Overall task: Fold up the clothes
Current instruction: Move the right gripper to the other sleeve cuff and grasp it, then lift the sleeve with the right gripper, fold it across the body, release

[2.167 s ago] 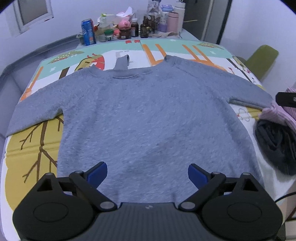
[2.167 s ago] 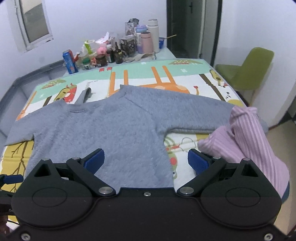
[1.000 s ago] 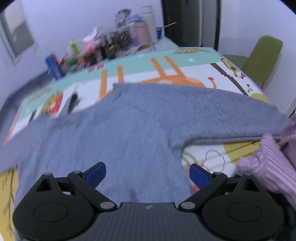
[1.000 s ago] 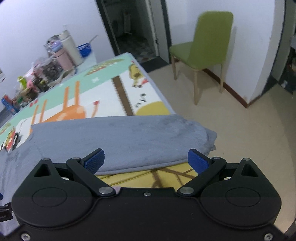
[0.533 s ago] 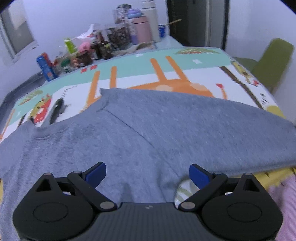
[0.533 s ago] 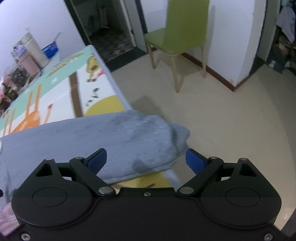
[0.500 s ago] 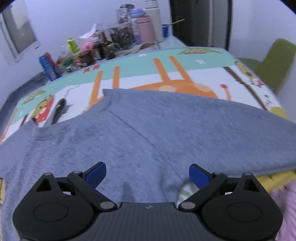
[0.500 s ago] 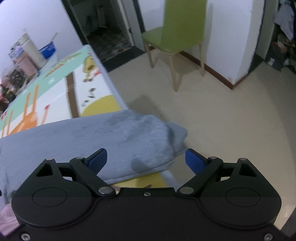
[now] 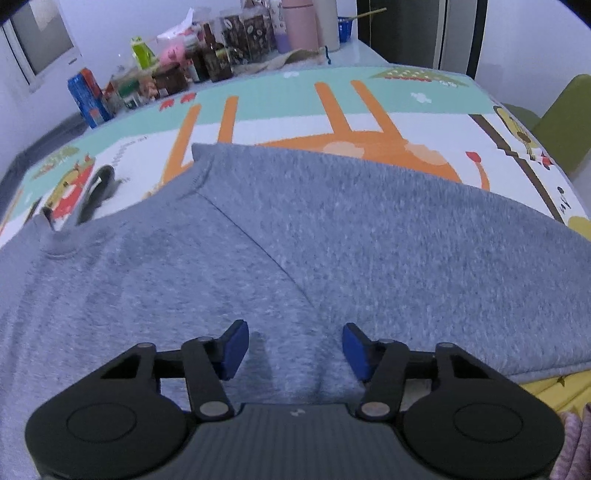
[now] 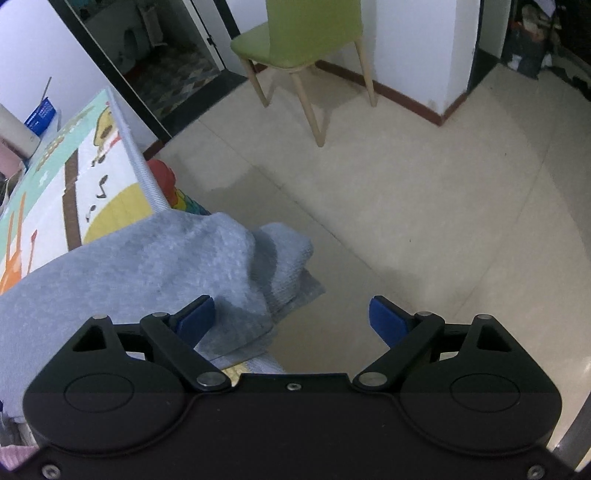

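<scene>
While the grey sweatshirt (image 9: 295, 240) lies spread on the cartoon mat (image 9: 369, 107), its cuff (image 10: 284, 258) drooping off the table edge, the left gripper (image 9: 291, 345) hovers unclenched at the armpit; right gripper (image 10: 291, 317) gapes beside the cuff.

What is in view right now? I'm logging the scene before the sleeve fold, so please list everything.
Sweatshirt: one, grey, spread flat on the mat; its sleeve cuff hangs past the table edge.
Play mat: one, cartoon print, covering the table.
Bottles and jars: many, mixed colours, far table edge.
Can: one, blue, far left.
Chair: one, green, on the floor.
Striped garment: one, pink, near right corner.
Left claw: open, over the sweatshirt's underarm.
Right claw: open, at the cuff.
</scene>
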`<state>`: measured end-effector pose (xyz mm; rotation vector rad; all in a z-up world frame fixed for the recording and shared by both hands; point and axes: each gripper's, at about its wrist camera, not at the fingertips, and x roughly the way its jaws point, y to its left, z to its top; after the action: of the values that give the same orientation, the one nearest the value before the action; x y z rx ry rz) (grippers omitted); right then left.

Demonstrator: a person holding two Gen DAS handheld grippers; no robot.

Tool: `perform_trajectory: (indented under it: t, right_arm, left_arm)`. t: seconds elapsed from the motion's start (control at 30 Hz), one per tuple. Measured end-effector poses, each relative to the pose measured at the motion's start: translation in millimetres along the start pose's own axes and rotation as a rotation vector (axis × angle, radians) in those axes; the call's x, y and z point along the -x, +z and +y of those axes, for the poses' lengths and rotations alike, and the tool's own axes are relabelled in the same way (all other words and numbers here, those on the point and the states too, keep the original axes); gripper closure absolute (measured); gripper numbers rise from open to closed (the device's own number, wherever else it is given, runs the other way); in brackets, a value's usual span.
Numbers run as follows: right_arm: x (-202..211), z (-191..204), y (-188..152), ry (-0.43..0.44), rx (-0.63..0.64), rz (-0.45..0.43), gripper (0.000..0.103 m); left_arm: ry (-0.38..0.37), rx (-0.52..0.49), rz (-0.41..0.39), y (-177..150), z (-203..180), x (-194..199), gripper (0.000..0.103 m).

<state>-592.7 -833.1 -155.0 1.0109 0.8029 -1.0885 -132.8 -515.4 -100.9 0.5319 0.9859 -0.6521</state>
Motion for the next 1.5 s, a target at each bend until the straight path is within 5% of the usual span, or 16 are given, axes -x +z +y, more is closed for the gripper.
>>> perform_trajectory:
  t: [0.23, 0.43, 0.5, 0.7, 0.93, 1.2, 1.5]
  right_arm:
    - [-21, -15, -3, 0.077, -0.134, 0.056, 0.014]
    - [-28, -27, -5, 0.155, -0.261, 0.063, 0.029]
    - [-27, -29, -6, 0.185, -0.291, 0.061, 0.048]
    - [-7, -18, -3, 0.186, -0.228, -0.005, 0.084]
    - [43, 21, 12, 0.175, -0.078, -0.125, 0.087]
    - [123, 100, 18, 0.263, 0.117, -0.280, 0.088]
    - [196, 220, -18, 0.297, 0.316, -0.402, 0.088]
  left_arm:
    - [-0.008, -0.009, 0.021, -1, -2, -6, 0.051]
    - [-0.012, -0.016, 0.027, 1, -1, -7, 0.049]
    - [-0.012, -0.018, 0.027, 1, -1, -7, 0.049]
    - [-0.016, -0.023, 0.030, 1, -1, -5, 0.050]
    - [-0.069, -0.010, -0.015, 4, 6, 14, 0.049]
    - [-0.064, 0.000, -0.069, 0, 30, 49, 0.042]
    - [-0.065, 0.043, -0.105, -21, 103, 88, 0.028]
